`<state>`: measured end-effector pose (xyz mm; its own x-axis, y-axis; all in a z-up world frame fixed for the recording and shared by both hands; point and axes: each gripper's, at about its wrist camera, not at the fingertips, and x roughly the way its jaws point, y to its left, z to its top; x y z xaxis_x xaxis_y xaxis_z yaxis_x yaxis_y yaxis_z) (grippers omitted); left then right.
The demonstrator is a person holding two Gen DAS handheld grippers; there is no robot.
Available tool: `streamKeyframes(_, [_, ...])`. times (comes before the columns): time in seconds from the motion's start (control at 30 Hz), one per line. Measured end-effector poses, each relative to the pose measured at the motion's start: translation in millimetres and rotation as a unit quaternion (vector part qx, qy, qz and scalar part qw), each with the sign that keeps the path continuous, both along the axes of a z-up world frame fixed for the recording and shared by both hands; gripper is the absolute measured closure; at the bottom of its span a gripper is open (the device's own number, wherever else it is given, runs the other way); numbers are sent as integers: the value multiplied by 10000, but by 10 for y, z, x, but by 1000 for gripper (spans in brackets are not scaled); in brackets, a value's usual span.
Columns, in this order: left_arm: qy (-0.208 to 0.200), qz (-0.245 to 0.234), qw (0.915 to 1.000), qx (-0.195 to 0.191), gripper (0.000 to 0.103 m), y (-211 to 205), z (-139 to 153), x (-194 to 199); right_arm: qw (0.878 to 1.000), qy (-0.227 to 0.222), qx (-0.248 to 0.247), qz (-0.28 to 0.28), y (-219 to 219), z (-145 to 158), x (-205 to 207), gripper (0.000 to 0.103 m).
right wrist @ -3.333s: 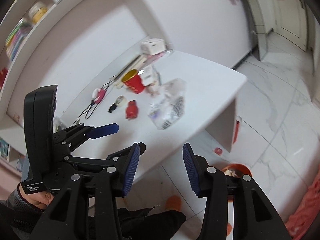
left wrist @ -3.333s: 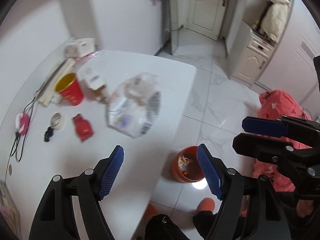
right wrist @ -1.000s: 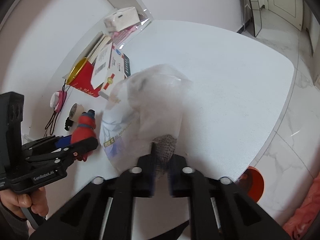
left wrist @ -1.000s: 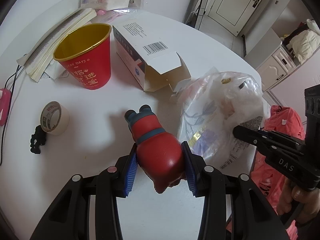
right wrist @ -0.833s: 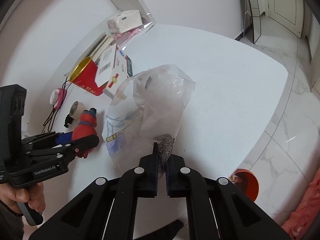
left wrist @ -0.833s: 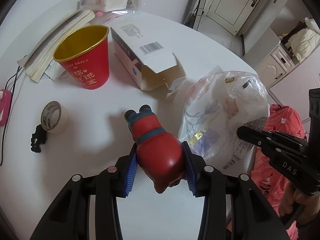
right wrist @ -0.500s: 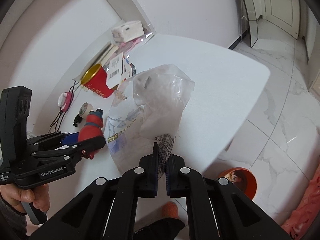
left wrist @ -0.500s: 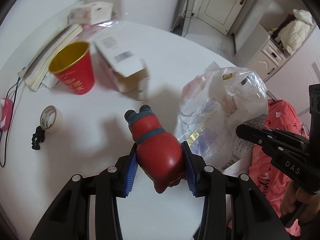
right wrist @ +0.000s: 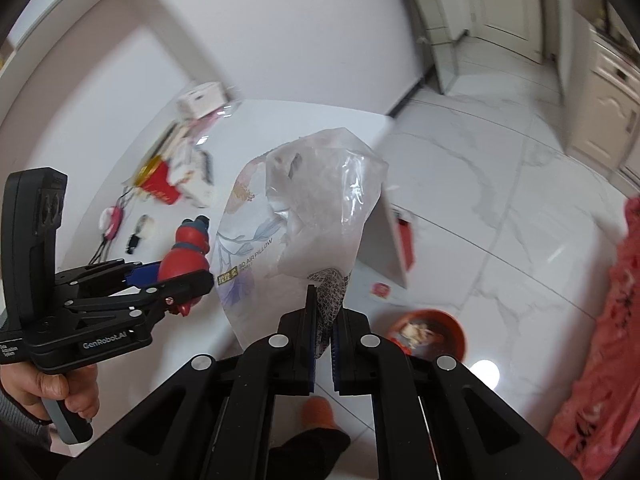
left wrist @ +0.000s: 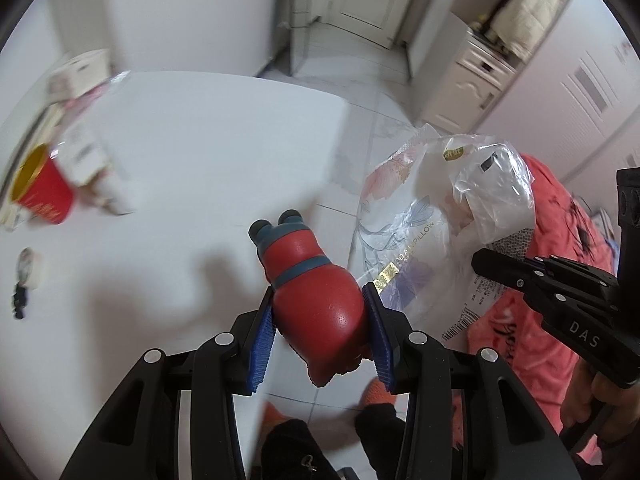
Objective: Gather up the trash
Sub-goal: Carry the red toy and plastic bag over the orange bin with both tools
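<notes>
My left gripper (left wrist: pixel 318 322) is shut on a red squashy toy (left wrist: pixel 312 288) with a blue band and two blue stubs, held in the air above the edge of the white table (left wrist: pixel 192 148). In the right wrist view the same red toy (right wrist: pixel 188 254) sits between the left gripper's blue pads. My right gripper (right wrist: pixel 323 334) is shut on the bottom edge of a clear plastic pillow bag (right wrist: pixel 296 216), which hangs up in front of it. In the left wrist view the plastic bag (left wrist: pixel 440 220) is just right of the toy. An orange trash bin (right wrist: pixel 430 334) stands on the floor below right.
On the table's far left are a red and gold cup (left wrist: pixel 42 188), an open white carton (left wrist: pixel 88 160), a tape roll (left wrist: pixel 30 268) and a tissue box (right wrist: pixel 202 98). A red cloth heap (right wrist: pixel 608 344) lies at the right. A person's feet in orange slippers (left wrist: pixel 376 394) are below.
Both grippers have swung away from the table toward the floor side, carrying the toy and the bag; the cup and carton have slid to the left of the view, and the bin has come closer.
</notes>
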<state>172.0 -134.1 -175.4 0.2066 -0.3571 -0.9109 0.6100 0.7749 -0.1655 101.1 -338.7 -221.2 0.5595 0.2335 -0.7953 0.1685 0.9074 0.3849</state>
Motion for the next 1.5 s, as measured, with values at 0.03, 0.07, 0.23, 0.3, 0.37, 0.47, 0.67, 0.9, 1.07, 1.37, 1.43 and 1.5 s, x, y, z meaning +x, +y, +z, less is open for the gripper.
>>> streamKeyframes(0.03, [34,-86,10000,13,59,-93,-38,-34,10000,45,-13,-86,-91,-40,-72,97])
streamKeyframes(0.07, [66,-171,9998,25,59,-184,-81,-66,9998,78,-31,-154,-161,-73,-126,97])
streamKeyframes(0.23, [342,-470,9982,123,59,-565,-381,-156,9980,376,-195,-465,-451,-412,-361,97])
streamKeyframes(0.3, [448,-561,9973,160,59,-698,-522,-171,9972,482,-252,-518,-501,-551,-399,97])
streamKeyframes(0.37, [578,-621,9962,176,59,-831,-699,-161,9959,605,-266,-618,-569,-749,-432,97])
streamKeyframes(0.47, [770,-678,9944,253,59,-1010,-1009,-116,9937,777,-243,-765,-688,-1054,-463,97])
streamKeyframes(0.67, [1149,-676,9905,338,59,-1298,-1685,-45,9884,1102,-376,-971,-831,-1679,-404,97])
streamKeyframes(0.9, [1451,-705,9854,552,59,-1492,-2388,-71,9836,1389,-520,-1028,-923,-2336,-301,97])
streamKeyframes(1.07, [1569,-791,9817,732,58,-1653,-2723,-87,9808,1529,-586,-1058,-973,-2677,-266,97])
streamKeyframes(1.37, [1499,-966,9805,825,36,-1624,-2839,-101,9773,1707,-560,-1126,-1011,-2900,-303,97])
streamKeyframes(1.43, [1480,-978,9810,783,36,-1615,-2830,-89,9774,1700,-558,-1124,-1014,-2889,-305,97])
streamKeyframes(1.5, [1440,-977,9812,830,36,-1607,-2829,-80,9777,1705,-559,-1091,-1002,-2876,-280,97])
